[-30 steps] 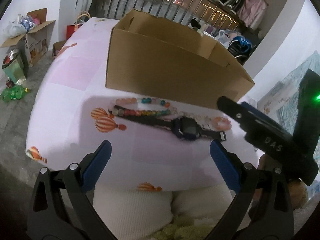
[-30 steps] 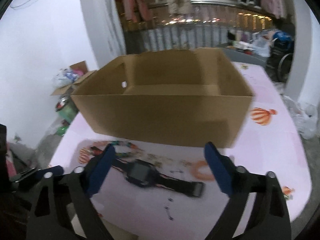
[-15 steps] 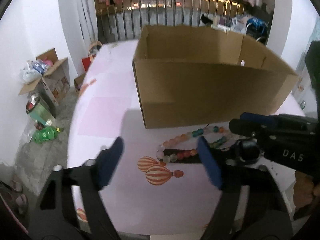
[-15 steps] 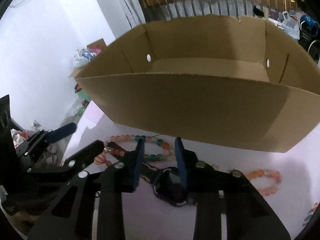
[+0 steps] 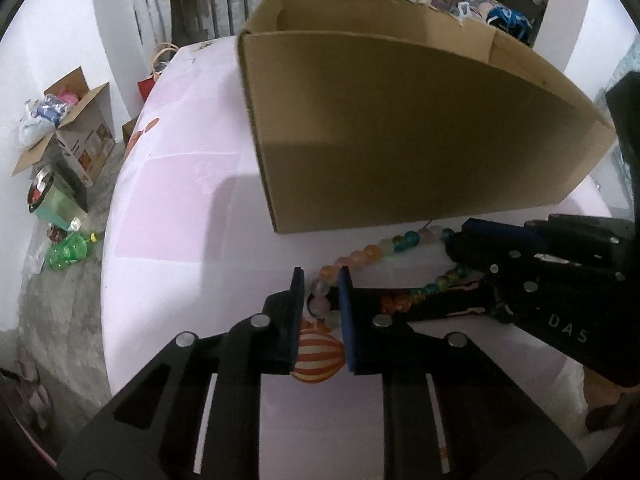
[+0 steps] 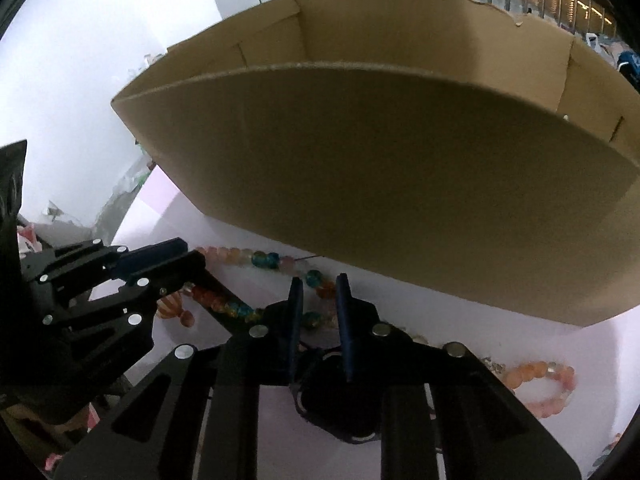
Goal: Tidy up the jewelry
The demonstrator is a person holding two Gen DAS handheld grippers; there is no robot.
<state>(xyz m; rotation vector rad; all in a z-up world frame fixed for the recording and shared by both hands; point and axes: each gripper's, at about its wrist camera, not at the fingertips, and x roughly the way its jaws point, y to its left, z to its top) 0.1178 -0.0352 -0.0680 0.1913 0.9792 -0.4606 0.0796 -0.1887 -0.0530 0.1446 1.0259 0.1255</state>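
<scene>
Your left gripper point(image 5: 321, 280) has its fingers drawn narrow around the near end of the multicolored bead bracelet point(image 5: 370, 255); whether they actually pinch the beads, you cannot tell. From there the strand runs toward the right of the frame to your right gripper point(image 6: 318, 284), whose fingers are equally narrow over other beads, with the dark smartwatch point(image 6: 340, 400) directly beneath them. The open cardboard box point(image 5: 400, 128) stands just behind on the pink worktop point(image 5: 180, 220), filling the upper frame. A peach bead bracelet point(image 6: 540, 384) lies apart, lower right.
</scene>
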